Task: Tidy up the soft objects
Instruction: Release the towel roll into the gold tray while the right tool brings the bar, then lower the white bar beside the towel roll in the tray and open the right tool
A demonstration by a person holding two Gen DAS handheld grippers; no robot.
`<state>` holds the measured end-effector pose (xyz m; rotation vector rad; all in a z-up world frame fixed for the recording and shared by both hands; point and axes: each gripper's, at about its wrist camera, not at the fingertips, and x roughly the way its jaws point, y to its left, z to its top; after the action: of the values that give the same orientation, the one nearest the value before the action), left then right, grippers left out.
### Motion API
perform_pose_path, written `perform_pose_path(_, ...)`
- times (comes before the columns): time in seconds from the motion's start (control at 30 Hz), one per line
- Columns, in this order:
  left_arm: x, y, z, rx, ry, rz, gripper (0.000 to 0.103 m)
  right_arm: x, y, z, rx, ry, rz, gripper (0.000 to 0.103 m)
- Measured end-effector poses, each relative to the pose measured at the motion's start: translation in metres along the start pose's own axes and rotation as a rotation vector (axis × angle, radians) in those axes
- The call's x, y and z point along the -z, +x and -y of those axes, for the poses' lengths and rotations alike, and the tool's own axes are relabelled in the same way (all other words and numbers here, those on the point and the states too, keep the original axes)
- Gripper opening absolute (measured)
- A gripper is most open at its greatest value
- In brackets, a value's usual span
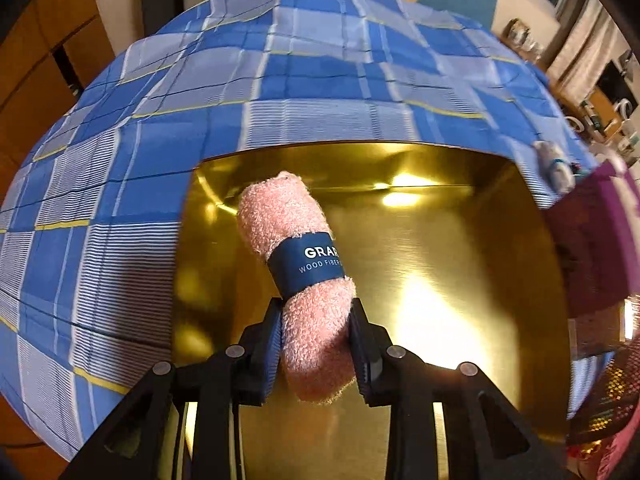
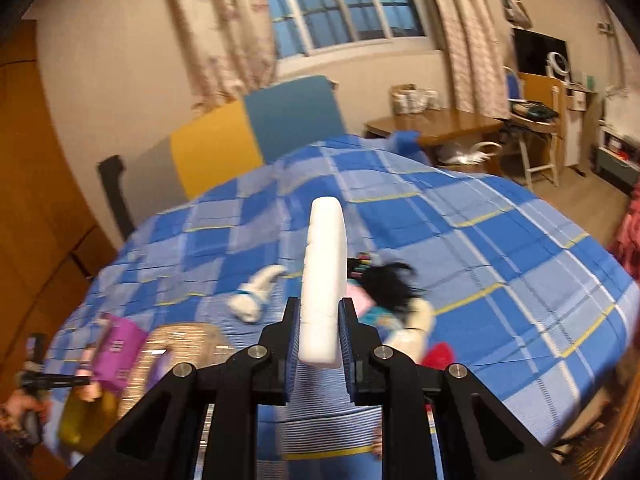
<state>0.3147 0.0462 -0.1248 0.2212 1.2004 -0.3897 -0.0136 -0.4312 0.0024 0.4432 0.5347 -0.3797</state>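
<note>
Pink rolled towel (image 1: 298, 276), pinched at its near end by left gripper (image 1: 316, 344), long axis pointing away, directly above gold tray (image 1: 460, 264).

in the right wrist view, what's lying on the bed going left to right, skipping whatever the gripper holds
purple box → woven basket → white plush toy → black-haired doll → red item, all on the blue plaid bedspread
</note>
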Motion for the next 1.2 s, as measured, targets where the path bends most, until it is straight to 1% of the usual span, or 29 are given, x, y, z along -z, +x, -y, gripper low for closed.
perform_pose_path(0.1, -0.003, 0.004, -0.012, -0.109, 0.003, 0.019, 0.039, -0.001, -0.011, -0.032, -0.074, -0.022, 0.006, 0.019)
perform_pose_path(0.13, -0.003, 0.001, -0.015, -0.132, 0.001, 0.033, 0.041, 0.0, -0.014, -0.042, -0.092, -0.038, 0.006, 0.019)
perform_pose_path(0.17, -0.002, -0.003, -0.016, -0.136, -0.003, 0.048, 0.041, 0.001, -0.016, -0.051, -0.106, -0.053, 0.006, 0.019)
perform_pose_path(0.27, 0.002, -0.021, -0.026, -0.118, -0.051, 0.114, 0.041, 0.005, -0.02, -0.089, -0.167, -0.117, 0.001, 0.019)
perform_pose_path(0.4, 0.014, -0.053, -0.036, -0.067, -0.152, 0.226, 0.041, 0.011, -0.021, -0.13, -0.257, -0.158, -0.022, 0.019)
perform_pose_path(0.43, 0.022, -0.062, -0.037, -0.067, -0.179, 0.261, 0.041, 0.012, -0.022, -0.143, -0.287, -0.168, -0.029, 0.019)
perform_pose_path(0.53, 0.04, -0.078, -0.03, -0.066, -0.217, 0.314, 0.041, 0.014, -0.021, -0.183, -0.379, -0.198, -0.054, 0.019)
perform_pose_path(0.63, 0.06, -0.084, -0.023, -0.043, -0.238, 0.335, 0.041, 0.017, -0.018, -0.224, -0.47, -0.224, -0.086, 0.019)
perform_pose_path(0.7, 0.072, -0.086, -0.019, -0.013, -0.254, 0.337, 0.041, 0.021, -0.011, -0.25, -0.514, -0.24, -0.117, 0.019)
perform_pose_path(0.77, 0.086, -0.086, -0.017, 0.019, -0.292, 0.336, 0.041, 0.029, -0.001, -0.278, -0.543, -0.261, -0.151, 0.019)
perform_pose_path(0.83, 0.101, -0.085, -0.017, 0.06, -0.333, 0.336, 0.041, 0.043, 0.016, -0.312, -0.579, -0.289, -0.2, 0.019)
perform_pose_path(0.97, 0.125, -0.085, -0.019, 0.078, -0.39, 0.34, 0.041, 0.076, 0.056, -0.36, -0.606, -0.325, -0.304, 0.019)
perform_pose_path(1.07, 0.14, -0.085, -0.024, 0.08, -0.424, 0.337, 0.041, 0.105, 0.095, -0.388, -0.581, -0.339, -0.388, 0.019)
perform_pose_path(1.2, 0.153, -0.083, -0.034, 0.081, -0.455, 0.325, 0.041, 0.133, 0.146, -0.411, -0.501, -0.347, -0.463, 0.019)
